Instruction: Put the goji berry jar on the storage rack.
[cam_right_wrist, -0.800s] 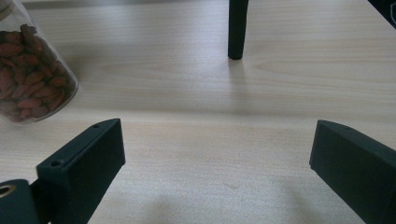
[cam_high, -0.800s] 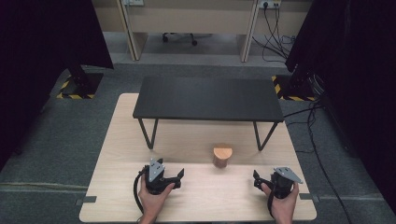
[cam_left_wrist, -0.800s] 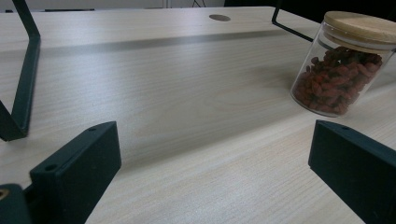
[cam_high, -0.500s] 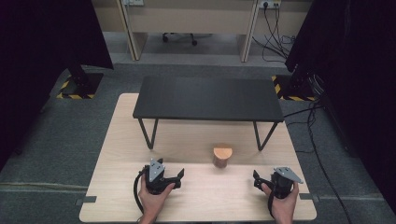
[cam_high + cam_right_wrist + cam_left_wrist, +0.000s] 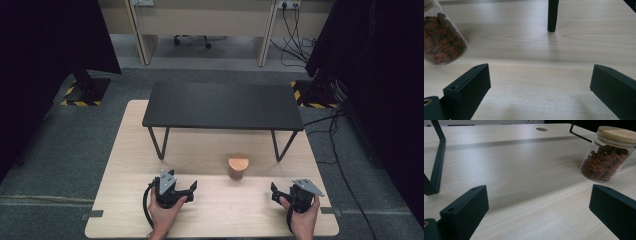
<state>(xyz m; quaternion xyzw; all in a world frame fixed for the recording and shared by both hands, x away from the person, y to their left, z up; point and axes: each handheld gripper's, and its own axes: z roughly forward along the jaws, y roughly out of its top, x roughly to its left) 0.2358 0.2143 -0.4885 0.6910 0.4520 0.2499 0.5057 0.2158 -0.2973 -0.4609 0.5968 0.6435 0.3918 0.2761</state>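
A small glass jar [image 5: 238,167] with a wooden lid, holding reddish-brown dried fruit or nuts, stands on the light wooden table [image 5: 125,165] in front of the black raised shelf. In the left gripper view the jar [image 5: 607,157] is at the upper right, ahead of the jaws. In the right gripper view the jar [image 5: 441,40] sits at the upper left. My left gripper [image 5: 189,188] rests low on the table to the jar's left, open and empty. My right gripper [image 5: 276,192] rests to the jar's right, open and empty too.
A black shelf [image 5: 222,106] on thin metal legs stands across the table's far half; one leg [image 5: 552,15] is ahead of the right gripper, another leg [image 5: 436,162] at the left of the left gripper view. Grey carpet, desks and cables lie beyond.
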